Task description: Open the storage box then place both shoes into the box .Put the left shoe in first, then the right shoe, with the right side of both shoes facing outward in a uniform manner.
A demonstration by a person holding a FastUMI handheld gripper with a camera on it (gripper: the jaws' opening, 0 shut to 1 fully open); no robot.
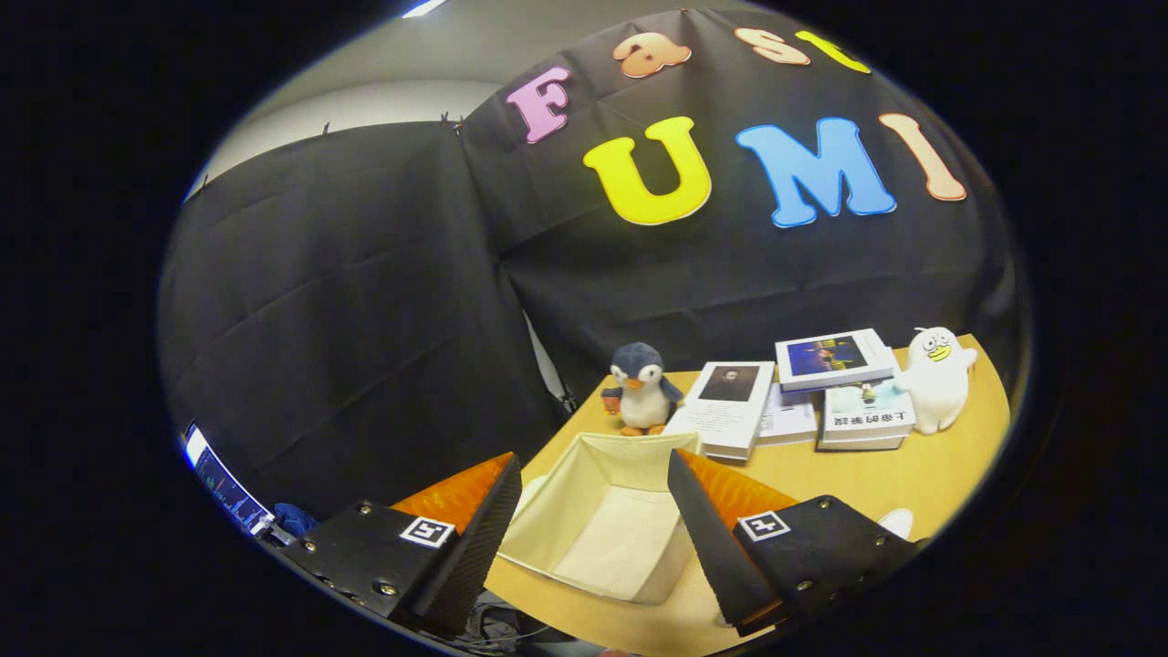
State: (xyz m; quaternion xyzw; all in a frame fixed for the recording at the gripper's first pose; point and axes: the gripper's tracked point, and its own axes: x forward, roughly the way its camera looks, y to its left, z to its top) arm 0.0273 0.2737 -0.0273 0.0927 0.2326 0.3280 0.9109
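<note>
Two ridged fingers of the gripper [584, 538] are standing wide apart with nothing between the pads, hanging above the near part of the storage box [602, 520]. That box is sitting on the wooden table [912, 474], and its top is already open, so the cream lining and bare floor are showing. Judging from this, the opening step is looking done and the left shoe is coming next. A small white shape [897, 522] is peeking out beside the right finger, off the box's right side; it may be part of a shoe, though too little is showing to tell, and which way a toe is pointing cannot be read. The box's long axis is running from its near corner away toward the penguin toy [642, 391] standing just behind its far wall. Doing the step well is meaning keeping the fingers spread, taking the left shoe low across its middle, and turning it along that axis with its right side outward. Stacked books [794, 397] and a white plush [938, 379] are lying well behind the box to its right, clear of the working path
</note>
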